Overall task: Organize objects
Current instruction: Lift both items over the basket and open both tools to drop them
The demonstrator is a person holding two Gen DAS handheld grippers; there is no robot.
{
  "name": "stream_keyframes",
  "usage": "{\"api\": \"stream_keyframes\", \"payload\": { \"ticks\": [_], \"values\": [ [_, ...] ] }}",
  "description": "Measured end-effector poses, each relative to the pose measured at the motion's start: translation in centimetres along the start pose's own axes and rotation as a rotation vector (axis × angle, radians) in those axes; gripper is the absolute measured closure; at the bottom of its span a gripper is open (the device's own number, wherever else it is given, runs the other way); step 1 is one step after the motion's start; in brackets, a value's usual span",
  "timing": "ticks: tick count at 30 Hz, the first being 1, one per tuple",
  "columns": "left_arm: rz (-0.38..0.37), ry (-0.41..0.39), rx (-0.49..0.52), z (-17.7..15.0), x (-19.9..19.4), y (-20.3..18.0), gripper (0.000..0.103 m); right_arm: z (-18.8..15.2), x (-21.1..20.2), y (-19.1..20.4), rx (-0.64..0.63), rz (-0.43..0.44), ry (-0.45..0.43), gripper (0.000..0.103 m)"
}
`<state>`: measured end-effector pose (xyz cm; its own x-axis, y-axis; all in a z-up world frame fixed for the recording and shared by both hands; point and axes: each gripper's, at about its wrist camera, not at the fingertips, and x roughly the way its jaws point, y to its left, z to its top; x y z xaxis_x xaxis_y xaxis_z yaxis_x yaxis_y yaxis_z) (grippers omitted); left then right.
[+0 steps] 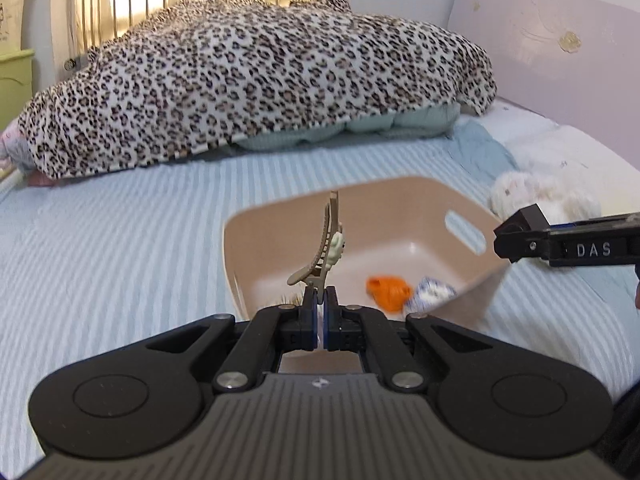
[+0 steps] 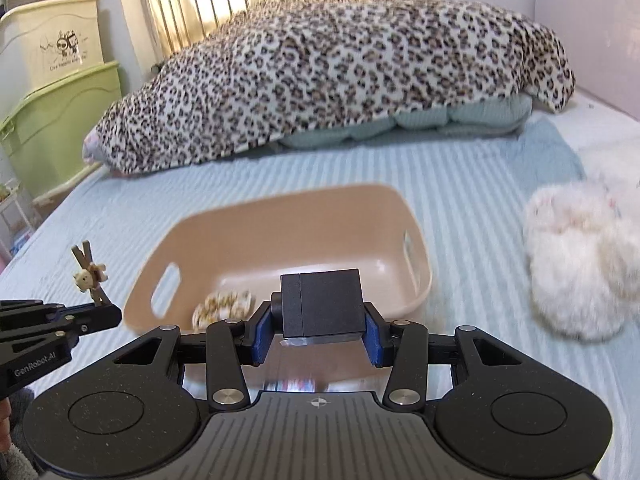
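A tan plastic basket (image 1: 404, 196) sits on the striped bed; it also shows in the right wrist view (image 2: 280, 220). My left gripper (image 1: 319, 300) is shut on a beige hair clip (image 1: 325, 246) with a small bear charm, held upright over the basket's near rim; the clip also shows in the right wrist view (image 2: 89, 272). My right gripper (image 2: 318, 332) is shut on a black box (image 2: 322, 304), held above the basket's near edge; the box also shows in the left wrist view (image 1: 520, 232). An orange item (image 1: 389, 290) and a patterned scrunchie (image 1: 430, 294) lie inside the basket.
A leopard-print blanket (image 1: 256, 76) covers a pile at the back of the bed. A white fluffy plush (image 2: 580, 264) lies right of the basket. Green and cream storage bins (image 2: 52, 120) stand left of the bed. A lilac headboard (image 1: 552, 48) is on the right.
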<state>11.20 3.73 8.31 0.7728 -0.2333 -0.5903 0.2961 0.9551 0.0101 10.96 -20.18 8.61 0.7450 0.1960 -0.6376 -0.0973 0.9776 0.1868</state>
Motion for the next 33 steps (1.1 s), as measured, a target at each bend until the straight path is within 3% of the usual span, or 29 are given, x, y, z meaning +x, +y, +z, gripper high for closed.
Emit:
{"api": "stream_keyframes", "payload": {
  "ticks": [8, 18, 25, 26, 27, 28, 30, 33],
  "values": [
    [0.028, 0.019, 0.0, 2.9, 5.2, -0.8, 0.1, 3.2, 3.2, -1.2, -0.01, -0.037, -0.021, 0.061],
    [0.082, 0.228, -0.042, 1.5, 13.6, -1.1, 0.1, 3.0, 8.6, -1.4, -0.041, -0.09, 0.075, 0.061],
    [0.095, 0.318, -0.076, 0.4, 15.5, -0.4, 0.098, 1.7, 11.1, -1.0, -0.078, -0.108, 0.145, 0.061],
    [0.101, 0.315, -0.073, 0.4, 15.4, -0.4, 0.095, 1.6, 11.0, -1.0, -0.089, -0.109, 0.145, 0.061],
    [0.102, 0.313, -0.073, 0.5, 15.1, -0.5, 0.085, 1.6, 11.0, -0.9, -0.094, -0.108, 0.145, 0.054],
    [0.098, 0.31, -0.079, 0.6, 14.9, -0.5, 0.069, 1.6, 10.8, -0.8, -0.092, -0.109, 0.142, 0.052],
    [0.089, 0.293, -0.101, 1.0, 14.0, -0.4, 0.05, 1.7, 10.3, -1.0, -0.077, -0.1, 0.134, 0.046],
    [0.094, 0.271, -0.09, 1.6, 12.3, -0.7, 0.03, 1.9, 9.1, -1.3, -0.056, -0.095, 0.12, 0.033]
  ]
}}
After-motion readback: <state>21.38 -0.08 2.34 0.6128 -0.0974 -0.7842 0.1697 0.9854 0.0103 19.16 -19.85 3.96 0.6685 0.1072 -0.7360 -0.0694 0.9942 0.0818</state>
